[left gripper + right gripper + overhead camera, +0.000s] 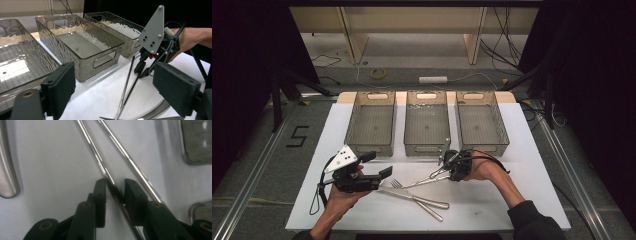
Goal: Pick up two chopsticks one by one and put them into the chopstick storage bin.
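Two thin metal chopsticks (pixel 430 178) lie on the white table (pixel 522 150), next to a fork (pixel 398 184) and a knife (pixel 422 199). My right gripper (pixel 446 169) points down at their far ends. In the right gripper view my right gripper (pixel 115 186) has its jaws set narrowly on either side of one chopstick (pixel 92 147), with a gap showing on both sides. The other chopstick (pixel 125 155) runs just outside the right jaw. My left gripper (pixel 377 164) hovers left of the cutlery, wide open and holding nothing, as the left gripper view (pixel 117 92) confirms.
Three clear plastic bins stand in a row at the back of the table: left (pixel 352 120), middle (pixel 427 146) and right (pixel 502 135), all without contents. A rounded cutlery handle (pixel 6 175) lies left of the right jaws. Cables trail from both grippers.
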Available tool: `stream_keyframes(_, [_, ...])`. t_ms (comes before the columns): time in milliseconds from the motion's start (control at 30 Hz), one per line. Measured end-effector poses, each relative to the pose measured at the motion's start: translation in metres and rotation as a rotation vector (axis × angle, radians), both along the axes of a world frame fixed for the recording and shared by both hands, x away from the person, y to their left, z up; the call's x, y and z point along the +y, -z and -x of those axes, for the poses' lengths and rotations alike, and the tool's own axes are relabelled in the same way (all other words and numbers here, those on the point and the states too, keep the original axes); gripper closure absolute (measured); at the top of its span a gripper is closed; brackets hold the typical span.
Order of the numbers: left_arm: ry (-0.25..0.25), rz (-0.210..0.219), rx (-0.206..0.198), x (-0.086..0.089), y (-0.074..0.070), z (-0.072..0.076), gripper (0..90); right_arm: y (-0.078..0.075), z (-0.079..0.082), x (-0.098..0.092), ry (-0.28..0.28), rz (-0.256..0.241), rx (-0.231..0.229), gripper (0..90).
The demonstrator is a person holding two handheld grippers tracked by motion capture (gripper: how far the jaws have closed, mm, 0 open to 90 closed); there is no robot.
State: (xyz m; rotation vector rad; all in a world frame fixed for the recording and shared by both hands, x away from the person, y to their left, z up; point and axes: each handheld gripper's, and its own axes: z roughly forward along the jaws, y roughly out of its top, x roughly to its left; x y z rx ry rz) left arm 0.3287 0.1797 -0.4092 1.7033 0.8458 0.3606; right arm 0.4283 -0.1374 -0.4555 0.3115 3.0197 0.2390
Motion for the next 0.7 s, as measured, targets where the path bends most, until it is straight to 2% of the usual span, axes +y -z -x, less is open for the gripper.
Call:
stream_keyframes(133, [0.0,0.0,0.0,-0.0001,0.0,0.0001,18.0,0.0001,0.0016,0.0023,-0.016,0.012,0.001,77.1])
stream_keyframes(167, [0.001,-0.001,0.0,0.0,-0.0001,0.0001,18.0,-0.0004,0.0019,0.0033,-0.02,0.024,0.016,77.1])
stream_keyframes(200, [0.0,-0.002,0.0,-0.0001,0.0,0.0,18.0,0.0,0.0025,0.0039,-0.028,0.024,0.016,82.5])
stream_keyframes(700, [0.0,-0.002,0.001,-0.0002,0.0001,-0.0002,18.0,-0.0012,0.0027,0.0068,-0.049,0.046,0.022,85.8])
